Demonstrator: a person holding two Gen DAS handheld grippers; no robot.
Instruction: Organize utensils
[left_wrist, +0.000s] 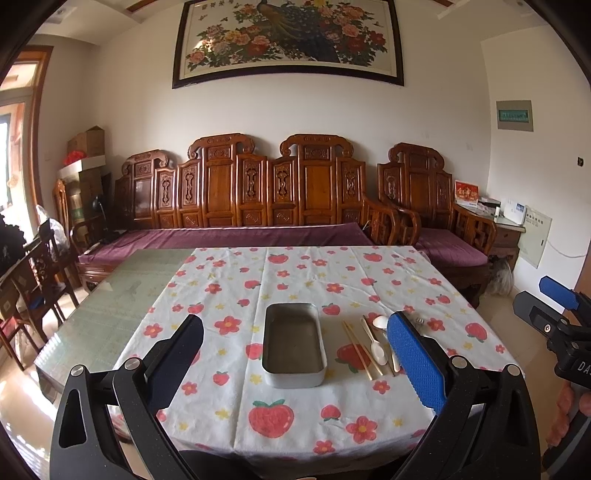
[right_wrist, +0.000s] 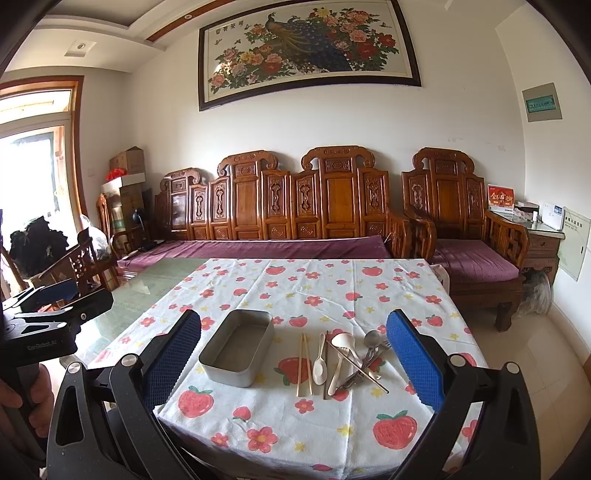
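Sitting empty, metal tin (right_wrist: 236, 350), utensils (right_wrist: 343, 360) heaped beside it on tablecloth (right_wrist: 295, 424), both jaws wide, holding nothing

Bright daylight from left window (right_wrist: 33, 166), blown-out glare, fisheye-bent edges, dark corners

Metal tins (right_wrist: 236, 354): one, rectangular.
Pale chopsticks (right_wrist: 305, 363): one pair.
Dark chopsticks (right_wrist: 325, 365): two, one crossing the pile.
Cream plastic spoons (right_wrist: 319, 365): two, plus one larger cream ladle-like spoon (right_wrist: 341, 341).
Metal spoons (right_wrist: 371, 338): one clear.
Metal forks (right_wrist: 384, 347): at least one; the tangle hid an exact count.
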